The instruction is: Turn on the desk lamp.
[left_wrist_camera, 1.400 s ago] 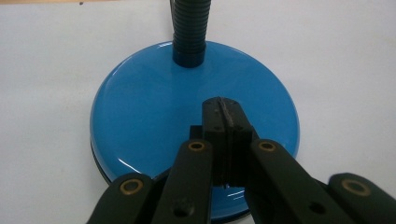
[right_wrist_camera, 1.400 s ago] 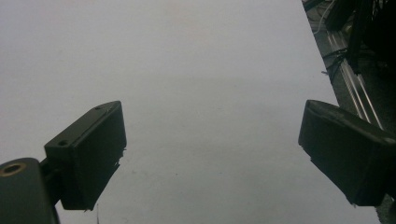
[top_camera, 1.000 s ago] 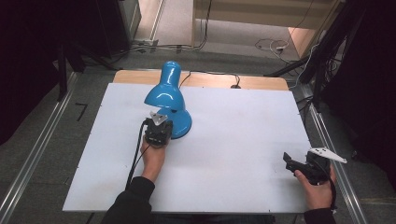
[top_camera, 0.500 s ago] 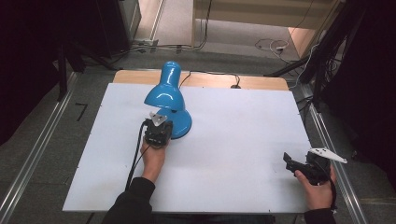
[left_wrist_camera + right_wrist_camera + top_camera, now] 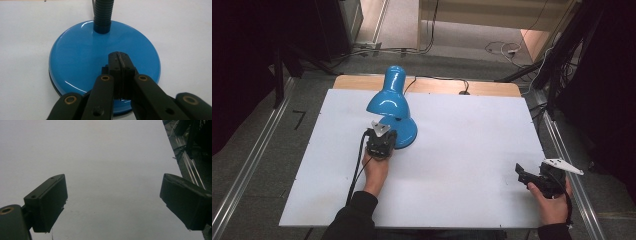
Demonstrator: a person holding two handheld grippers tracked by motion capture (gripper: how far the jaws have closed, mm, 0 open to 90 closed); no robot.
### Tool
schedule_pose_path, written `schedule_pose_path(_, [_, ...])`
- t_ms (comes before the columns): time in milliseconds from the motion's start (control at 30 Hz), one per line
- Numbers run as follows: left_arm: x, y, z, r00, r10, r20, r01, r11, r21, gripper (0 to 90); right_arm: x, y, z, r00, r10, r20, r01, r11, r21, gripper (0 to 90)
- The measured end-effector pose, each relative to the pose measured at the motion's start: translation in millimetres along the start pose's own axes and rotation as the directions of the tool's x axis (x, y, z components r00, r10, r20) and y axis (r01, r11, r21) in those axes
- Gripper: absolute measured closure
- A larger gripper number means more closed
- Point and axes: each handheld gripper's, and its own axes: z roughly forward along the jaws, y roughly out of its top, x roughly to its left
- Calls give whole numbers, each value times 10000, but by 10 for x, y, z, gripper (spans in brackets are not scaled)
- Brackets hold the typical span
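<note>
A blue desk lamp [image 5: 385,102] stands on the white table [image 5: 472,135], left of middle, its shade bent over its round base [image 5: 407,134]. My left gripper [image 5: 381,134] points at that base from the near side. In the left gripper view its jaws [image 5: 119,59] are shut together with nothing between them, the tips over the glossy base [image 5: 80,55] just short of the ribbed neck [image 5: 103,12]. Whether the tips touch the base I cannot tell. My right gripper [image 5: 523,174] rests near the table's front right corner, jaws [image 5: 113,193] open over bare tabletop.
The lamp's black cord [image 5: 437,80] runs off the back over a wooden strip [image 5: 492,89]. Metal floor rails [image 5: 562,150] run along both sides of the table. White tabletop [image 5: 105,157] lies between the lamp and the right gripper.
</note>
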Motion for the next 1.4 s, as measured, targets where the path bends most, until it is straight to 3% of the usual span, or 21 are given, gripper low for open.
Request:
schedule_pose_path(467, [-21,-28,-20,9999,132,2,-132,9999,61,900,2,0,2,10000,25,0,-25,10000,26,60])
schedule_pose_path(867, [-9,-30,-25,10000,-18,57,18,10000,35,900,-2,-3,13,10000,-9,-1,9,10000,65,60])
schedule_pose_path(1133, [13,-35,-65,9999,81,91,-81,9999,59,708,-8,-3,16,10000,30,13,-30,10000,73,61])
schedule_pose_path(1400, [105,-49,-197,9993,-121,348,127,9997,-186,557,-2,-1,14,10000,2,6,-2,10000,46,60])
